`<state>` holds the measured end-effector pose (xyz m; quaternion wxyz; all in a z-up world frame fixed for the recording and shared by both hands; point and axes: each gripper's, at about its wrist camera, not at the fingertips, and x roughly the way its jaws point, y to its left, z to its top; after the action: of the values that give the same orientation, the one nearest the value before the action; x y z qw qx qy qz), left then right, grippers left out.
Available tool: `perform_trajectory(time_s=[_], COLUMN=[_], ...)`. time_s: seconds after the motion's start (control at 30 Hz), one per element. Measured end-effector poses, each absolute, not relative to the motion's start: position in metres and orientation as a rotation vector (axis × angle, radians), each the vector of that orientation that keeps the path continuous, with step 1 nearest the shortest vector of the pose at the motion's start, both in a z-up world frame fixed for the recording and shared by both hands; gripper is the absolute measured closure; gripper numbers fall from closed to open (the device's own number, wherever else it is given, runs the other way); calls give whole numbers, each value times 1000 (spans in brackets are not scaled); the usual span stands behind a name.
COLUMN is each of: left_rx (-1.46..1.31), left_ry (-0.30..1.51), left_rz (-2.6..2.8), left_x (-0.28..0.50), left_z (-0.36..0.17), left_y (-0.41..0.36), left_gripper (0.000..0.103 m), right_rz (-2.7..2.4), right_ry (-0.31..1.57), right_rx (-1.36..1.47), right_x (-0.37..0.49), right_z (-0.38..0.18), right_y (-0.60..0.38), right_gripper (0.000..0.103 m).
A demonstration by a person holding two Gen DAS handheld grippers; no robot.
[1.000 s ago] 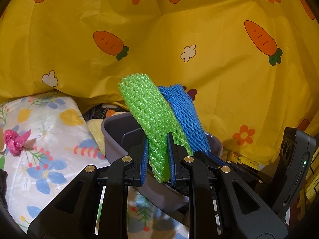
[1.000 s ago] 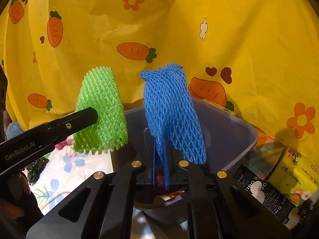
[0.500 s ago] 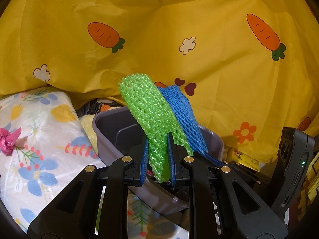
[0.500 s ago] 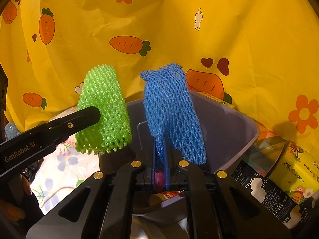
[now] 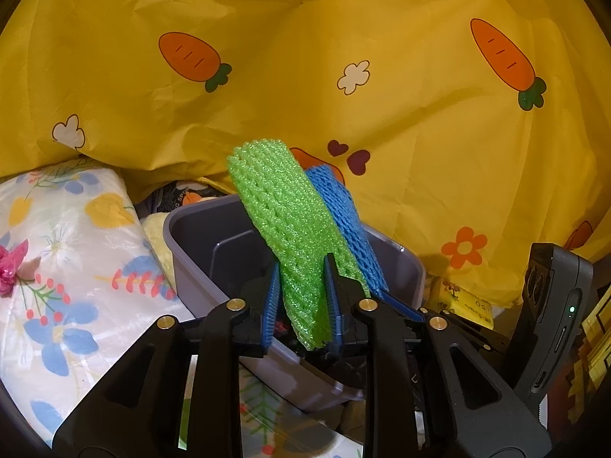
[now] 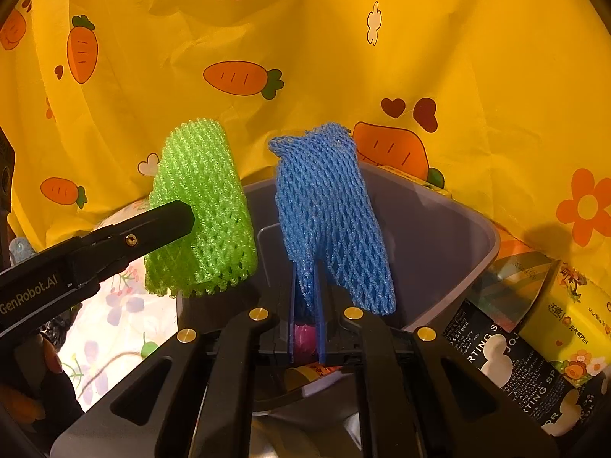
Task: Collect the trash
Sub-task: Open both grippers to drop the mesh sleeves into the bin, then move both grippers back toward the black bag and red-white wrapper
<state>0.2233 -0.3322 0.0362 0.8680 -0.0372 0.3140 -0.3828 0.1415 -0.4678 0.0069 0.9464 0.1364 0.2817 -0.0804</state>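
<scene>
A green foam net [image 5: 290, 221] stands upright between the pads of my left gripper [image 5: 301, 286], above a grey plastic bin [image 5: 183, 236]. Its jaws are opening, and the net still fills the gap and touches both pads. My right gripper [image 6: 307, 278] holds a blue foam net [image 6: 328, 210] over the same bin [image 6: 439, 236]. Those jaws are opening too, with the net's lower end still pinched between the pads. In the right wrist view the green net [image 6: 202, 206] hangs beside a left finger [image 6: 152, 229]. The blue net [image 5: 340, 221] shows just behind the green one.
A yellow carrot-print cloth [image 5: 382, 95] hangs close behind the bin. A floral sheet [image 5: 57, 267] with a pink crumpled scrap [image 5: 11, 267] lies to the left. Snack packets [image 6: 515, 362] and a yellow box [image 6: 565, 316] crowd the bin's right side. Something pink [image 6: 301, 334] lies inside the bin.
Both pairs of jaws have parted slightly. Both nets have stayed in place between the pads. The bin sits a little more fully in both views.
</scene>
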Motion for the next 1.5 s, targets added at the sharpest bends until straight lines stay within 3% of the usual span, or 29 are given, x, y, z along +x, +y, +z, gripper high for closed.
perform_trajectory(time_s=[0.03,0.1,0.23,0.5,0.87,1.07,1.17,1.5], left_rx=[-80,-99,-116,-150,-122,-119,-139,-209], left_ry=[661,655,635,647,619,594,578,543], left_rz=[-800,-792,-767,-724,-590,-407,-319,43], left_x=[224,225,224,226,212,202,193,166], left_z=[35,35,36,34,35,30,29,22], left_y=[-332,-328,-319,-303,-255,-184,-142,5], left_gripper=[60,40,27,25,24,19,15,12], right_rz=[-172,-181,-200,-225,-275,-224,-181,134], right_ry=[575,572,568,563,527,460,455,590], right_rx=[276,278,280,281,268,240,232,128], right_x=[141,141,141,141,129,122,122,161], right_z=[6,6,4,3,14,33,38,22], right_y=[-468,-469,-470,-469,-457,-421,-397,-263], right_gripper=[76,67,60,49,42,28,16,15])
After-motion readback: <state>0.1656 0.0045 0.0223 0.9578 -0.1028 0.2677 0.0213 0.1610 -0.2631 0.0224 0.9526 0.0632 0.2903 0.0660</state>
